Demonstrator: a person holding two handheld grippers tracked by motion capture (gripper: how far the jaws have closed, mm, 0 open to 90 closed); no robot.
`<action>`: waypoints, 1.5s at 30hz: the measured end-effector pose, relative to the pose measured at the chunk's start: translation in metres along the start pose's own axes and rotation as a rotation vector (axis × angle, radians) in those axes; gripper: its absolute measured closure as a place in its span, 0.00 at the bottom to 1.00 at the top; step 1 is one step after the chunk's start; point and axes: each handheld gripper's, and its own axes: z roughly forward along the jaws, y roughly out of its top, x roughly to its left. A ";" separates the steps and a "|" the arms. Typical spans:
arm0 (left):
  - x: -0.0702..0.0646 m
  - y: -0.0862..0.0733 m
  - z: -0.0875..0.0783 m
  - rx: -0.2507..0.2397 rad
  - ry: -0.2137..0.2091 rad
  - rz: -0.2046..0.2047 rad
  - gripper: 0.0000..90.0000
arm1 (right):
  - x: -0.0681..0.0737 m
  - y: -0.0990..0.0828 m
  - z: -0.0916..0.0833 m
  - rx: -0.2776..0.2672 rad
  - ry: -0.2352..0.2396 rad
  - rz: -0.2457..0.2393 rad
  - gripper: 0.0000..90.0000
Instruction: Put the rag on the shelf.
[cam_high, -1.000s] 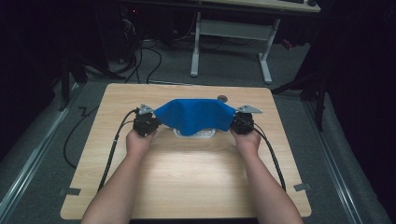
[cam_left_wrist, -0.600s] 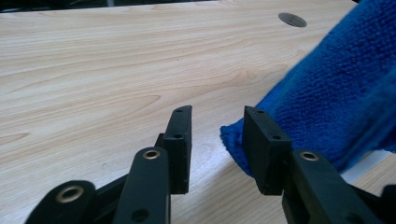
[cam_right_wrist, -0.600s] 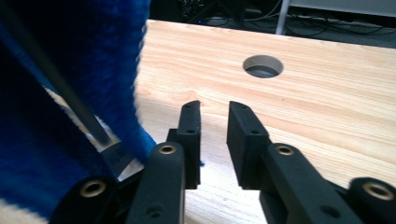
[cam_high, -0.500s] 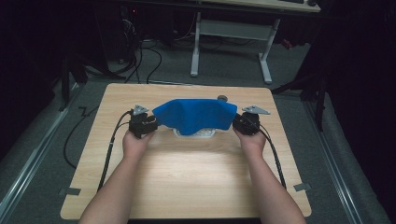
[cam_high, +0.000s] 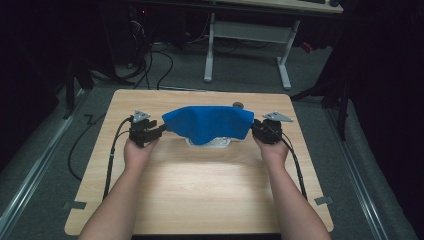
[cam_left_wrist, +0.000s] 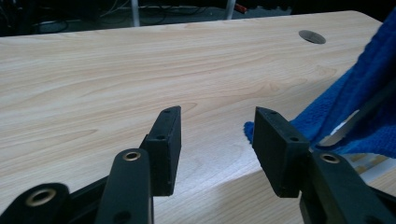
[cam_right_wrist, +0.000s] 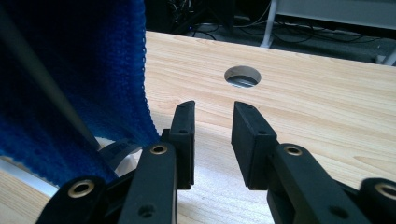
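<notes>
A blue cloth (cam_high: 207, 125) hangs draped over a low white rack (cam_high: 209, 143) at the back middle of the wooden table (cam_high: 200, 185). My left gripper (cam_high: 159, 129) sits just off the cloth's left end, and my right gripper (cam_high: 255, 129) just off its right end. Both have just been opening their jaws, and nothing is between them. In the left gripper view the open gripper (cam_left_wrist: 215, 135) has the cloth (cam_left_wrist: 355, 107) at its right, over a thin rod (cam_left_wrist: 359, 119). In the right gripper view the open gripper (cam_right_wrist: 212, 135) has the cloth (cam_right_wrist: 70, 79) hanging at its left.
A round cable hole (cam_high: 238, 105) lies in the table behind the cloth. Black cables trail from both grippers along the table's sides. A white-legged desk (cam_high: 282, 50) and loose cables stand on the floor beyond. Bare wood stretches in front of the rack.
Both grippers were shut on the cloth's ends and have let go. The left hand has drawn a little to the left, away from the cloth, which now rests on the rack.
</notes>
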 end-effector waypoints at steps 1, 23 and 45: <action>0.001 0.000 -0.001 0.001 0.002 0.000 0.59 | 0.000 0.000 0.000 0.000 0.000 0.000 0.79; 0.004 -0.008 -0.029 -0.017 0.068 0.046 0.53 | -0.004 -0.002 -0.020 -0.037 -0.032 -0.038 0.72; -0.093 -0.089 -0.085 0.068 -0.060 0.121 0.53 | 0.066 -0.074 -0.102 -0.032 0.031 -0.216 0.55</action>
